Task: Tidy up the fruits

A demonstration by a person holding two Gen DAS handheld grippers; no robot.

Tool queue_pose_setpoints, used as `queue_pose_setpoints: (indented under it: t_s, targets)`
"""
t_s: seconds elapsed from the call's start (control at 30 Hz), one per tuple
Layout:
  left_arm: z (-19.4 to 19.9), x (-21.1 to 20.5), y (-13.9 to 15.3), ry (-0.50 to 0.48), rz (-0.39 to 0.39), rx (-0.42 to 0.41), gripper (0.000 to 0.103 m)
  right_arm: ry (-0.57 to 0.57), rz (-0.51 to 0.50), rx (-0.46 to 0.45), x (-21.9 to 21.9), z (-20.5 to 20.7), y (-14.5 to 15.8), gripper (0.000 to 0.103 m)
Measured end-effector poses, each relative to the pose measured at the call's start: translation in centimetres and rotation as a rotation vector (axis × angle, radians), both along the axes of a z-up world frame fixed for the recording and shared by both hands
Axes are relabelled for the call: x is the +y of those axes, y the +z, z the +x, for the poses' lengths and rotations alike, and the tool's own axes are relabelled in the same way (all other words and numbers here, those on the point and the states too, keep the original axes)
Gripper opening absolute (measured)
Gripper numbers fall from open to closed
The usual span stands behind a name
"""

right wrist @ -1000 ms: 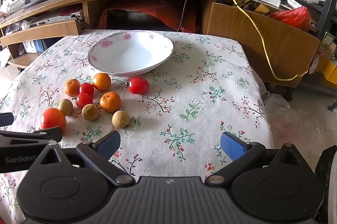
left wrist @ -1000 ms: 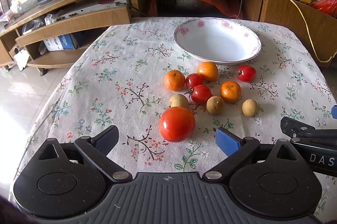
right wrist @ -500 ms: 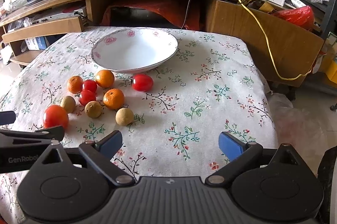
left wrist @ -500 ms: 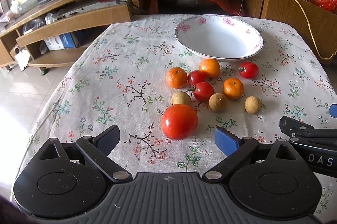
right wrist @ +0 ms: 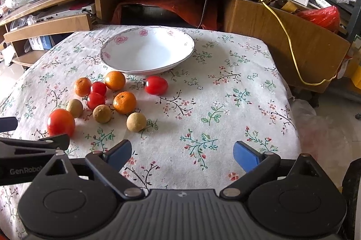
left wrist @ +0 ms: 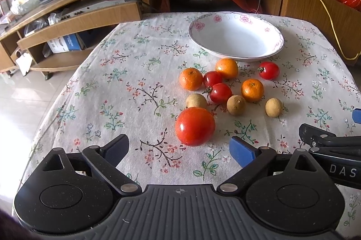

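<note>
A white bowl (left wrist: 237,39) with pink flowers on its rim stands empty at the far side of the floral tablecloth (left wrist: 135,82). In front of it lies a cluster of fruit: a large tomato (left wrist: 195,126), three small tomatoes (left wrist: 220,93), three oranges (left wrist: 190,79) and three brown longans (left wrist: 236,105). My left gripper (left wrist: 179,148) is open just short of the large tomato, touching nothing. My right gripper (right wrist: 182,150) is open over bare cloth, to the right of the nearest longan (right wrist: 136,122). The bowl (right wrist: 146,52) and large tomato (right wrist: 61,122) also show there.
A wooden TV stand (left wrist: 90,18) with shelves and tangled cables runs behind the table. A yellow cable (right wrist: 291,45) hangs over a wooden panel at the right. The tablecloth drops off at the left edge toward tiled floor (left wrist: 20,93) and at the right edge (right wrist: 293,104).
The right gripper's jaws have narrowed a little. Both views have barely shifted, and no fruit has moved.
</note>
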State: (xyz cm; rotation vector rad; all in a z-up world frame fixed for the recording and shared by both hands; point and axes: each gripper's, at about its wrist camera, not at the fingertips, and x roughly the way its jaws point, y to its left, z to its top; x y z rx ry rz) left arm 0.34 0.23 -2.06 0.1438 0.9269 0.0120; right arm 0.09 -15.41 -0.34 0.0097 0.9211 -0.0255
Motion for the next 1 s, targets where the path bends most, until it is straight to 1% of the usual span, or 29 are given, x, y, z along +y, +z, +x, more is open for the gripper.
queue_pose_setpoints:
  t_s: [0.4, 0.67, 0.83, 0.9, 1.0]
  targets:
    - [0.2, 0.2, -0.5, 0.001, 0.006, 0.016, 0.096, 0.025, -0.002, 0.019, 0.5, 0.3, -0.5, 0.095]
    - [0.2, 0.4, -0.7, 0.002, 0.008, 0.019, 0.096, 0.033, -0.004, 0.025, 0.8, 0.4, -0.8, 0.094]
    - [0.1, 0.5, -0.8, -0.014, -0.004, 0.012, 0.097, 0.049, -0.007, 0.016, 0.8, 0.7, -0.8, 0.093]
    - [0.0, 0.5, -0.9, -0.027, -0.006, 0.009, 0.098, 0.053, -0.010, 0.008, 0.8, 0.8, -0.8, 0.093]
    - [-0.1, 0.5, -0.9, -0.040, -0.005, 0.000, 0.098, 0.067, -0.017, 0.008, 0.8, 1.2, -1.0, 0.087]
